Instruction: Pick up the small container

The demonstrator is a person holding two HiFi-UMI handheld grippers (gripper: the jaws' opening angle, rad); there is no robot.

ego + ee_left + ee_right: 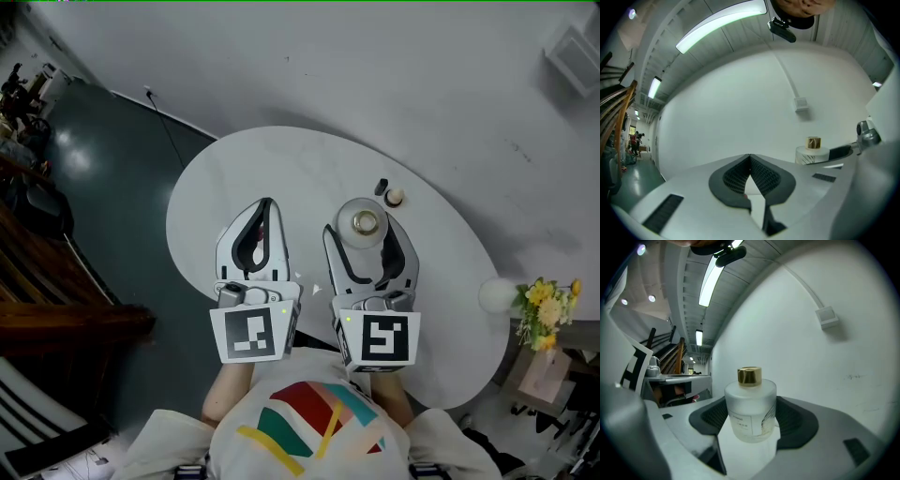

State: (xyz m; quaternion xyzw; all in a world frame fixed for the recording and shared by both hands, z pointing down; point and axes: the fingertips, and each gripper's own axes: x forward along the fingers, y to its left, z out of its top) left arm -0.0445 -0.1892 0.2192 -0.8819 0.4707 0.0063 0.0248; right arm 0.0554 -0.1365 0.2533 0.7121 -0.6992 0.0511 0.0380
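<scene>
The container [750, 404], well clear of the bench [234, 169] edges, is clamped by the right gripper [751, 417] fingers; lifting appears outstanding. The left gripper [750, 161] fingers are closed and empty.

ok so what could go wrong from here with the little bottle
1. The small container is round and smooth where the right gripper grips it, so it could slip or twist between the pads on the lift.
2. Two small items lie just beyond it on the table; a forward nudge might knock them.
</scene>
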